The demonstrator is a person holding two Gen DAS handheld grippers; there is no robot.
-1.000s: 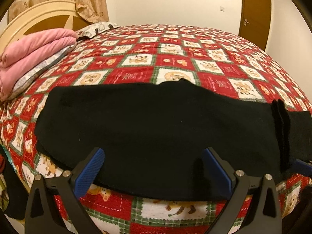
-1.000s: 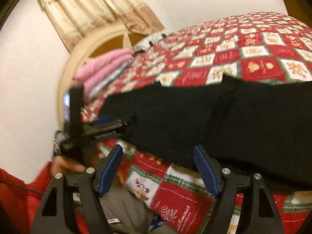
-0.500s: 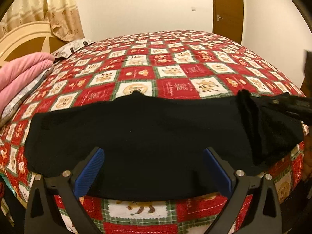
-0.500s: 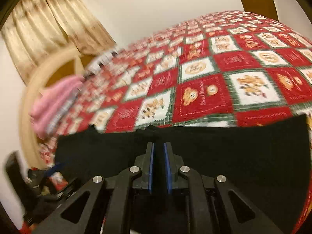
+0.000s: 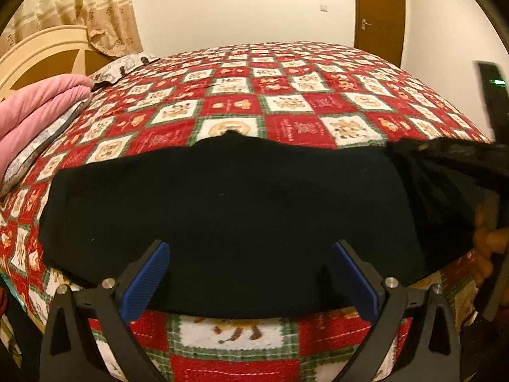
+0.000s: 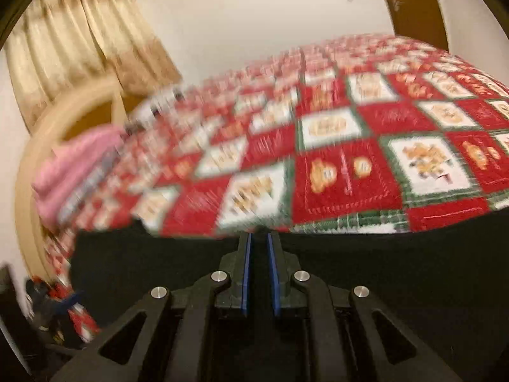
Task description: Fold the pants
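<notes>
Black pants (image 5: pixel 229 210) lie flat along the near edge of the bed (image 5: pixel 286 102), which has a red, white and green patchwork cover. My left gripper (image 5: pixel 251 273) is open and empty, its blue pads over the pants' near edge. My right gripper (image 6: pixel 258 248) is shut on the pants' right end (image 6: pixel 397 270) and holds it lifted. In the left wrist view that raised end (image 5: pixel 445 172) hangs at the far right, folding leftward over the flat part.
Folded pink bedding (image 5: pixel 35 108) lies on a pillow at the left by the cream headboard (image 5: pixel 41 51). A curtain (image 5: pixel 79 6) hangs behind. A brown door (image 5: pixel 378 12) stands at the back right. The bed's front edge drops off just below the pants.
My right gripper has shut on the pants' right end and lifted it, carrying it up and toward the left. The left gripper stays open, shifted slightly.
</notes>
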